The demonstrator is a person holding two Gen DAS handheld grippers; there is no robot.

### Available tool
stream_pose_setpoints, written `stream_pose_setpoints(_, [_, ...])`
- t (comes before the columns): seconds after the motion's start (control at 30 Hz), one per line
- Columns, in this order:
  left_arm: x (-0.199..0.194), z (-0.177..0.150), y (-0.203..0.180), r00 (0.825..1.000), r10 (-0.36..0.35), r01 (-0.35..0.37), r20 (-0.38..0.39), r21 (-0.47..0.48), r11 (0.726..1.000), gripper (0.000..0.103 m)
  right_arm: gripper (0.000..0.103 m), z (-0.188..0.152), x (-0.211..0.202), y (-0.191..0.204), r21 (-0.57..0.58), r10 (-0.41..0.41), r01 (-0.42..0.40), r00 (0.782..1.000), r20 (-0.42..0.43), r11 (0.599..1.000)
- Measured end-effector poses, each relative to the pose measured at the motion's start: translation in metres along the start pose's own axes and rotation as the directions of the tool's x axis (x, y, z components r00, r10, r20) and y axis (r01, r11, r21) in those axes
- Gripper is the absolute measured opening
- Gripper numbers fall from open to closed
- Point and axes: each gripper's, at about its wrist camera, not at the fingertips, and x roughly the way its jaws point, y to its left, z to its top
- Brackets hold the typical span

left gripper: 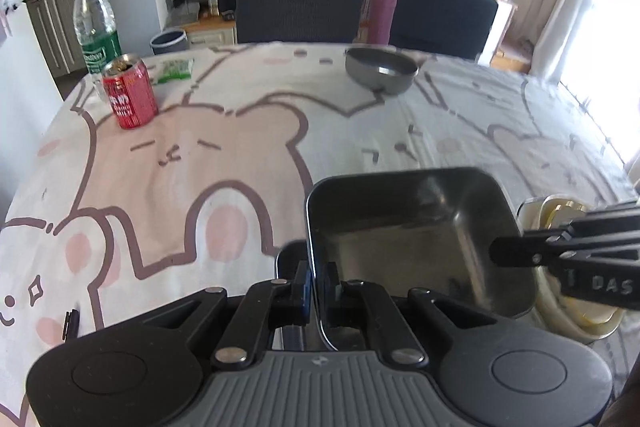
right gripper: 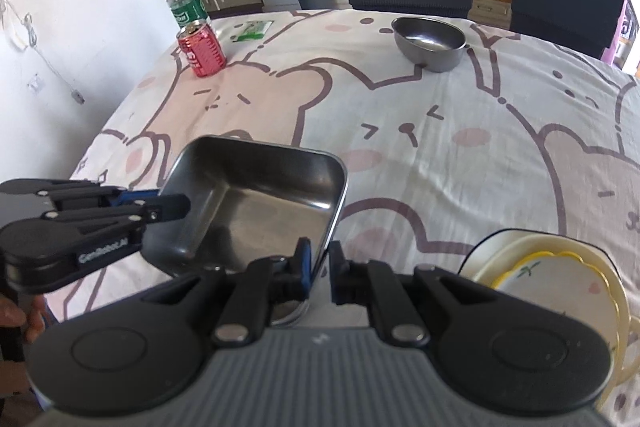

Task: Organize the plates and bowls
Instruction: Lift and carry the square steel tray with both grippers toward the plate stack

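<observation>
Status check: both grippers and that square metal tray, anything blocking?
Left gripper and right gripper both shut on square metal tray, opposite rims. Cream plate stack close on the right. Round metal bowl far, clear.

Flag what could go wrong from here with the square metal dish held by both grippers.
1. Both the left hand-held gripper and right hand-held gripper pinch only the thin rim of the square metal dish; it could slip or twist.
2. The cream plate stack sits close beside the dish; lowering carelessly may knock it.
</observation>
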Motion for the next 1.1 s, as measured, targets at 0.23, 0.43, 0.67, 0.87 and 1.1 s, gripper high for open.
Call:
stream_pose_setpoints(0.23, [0.013, -0.006, -0.007, 0.998, 0.013, -0.010, -0.056, 0.047, 0.999, 0.012, 0.013, -0.002, 0.005, 0.002, -0.019, -0.010, 0.009, 1.000, -0.022, 1.000])
stream_pose_setpoints(0.43, [0.014, -0.009, -0.008, 0.997, 0.034, -0.031, -0.069, 0.052, 0.998, 0.016, 0.013, -0.005, 0.009, 0.010, -0.053, -0.019, 0.017, 0.999, -0.043, 0.998])
stream_pose_setpoints(0.67, [0.021, -0.011, -0.004, 0.993, 0.060, -0.055, -0.102, 0.054, 0.997, 0.016, 0.014, -0.002, 0.013, 0.013, -0.071, -0.004, 0.000, 0.999, -0.052, 0.997])
stream_pose_setpoints(0.87, [0.026, -0.012, -0.003, 0.990, 0.078, -0.071, -0.116, 0.063, 0.995, 0.019, 0.015, -0.003, 0.018, 0.018, -0.094, -0.005, -0.001, 0.998, -0.068, 0.996])
stream_pose_setpoints(1.1, [0.031, -0.013, -0.002, 0.987, 0.095, -0.084, -0.132, 0.081, 0.993, 0.022, 0.015, -0.003, 0.025, 0.021, -0.109, -0.014, 0.004, 0.996, -0.087, 0.994])
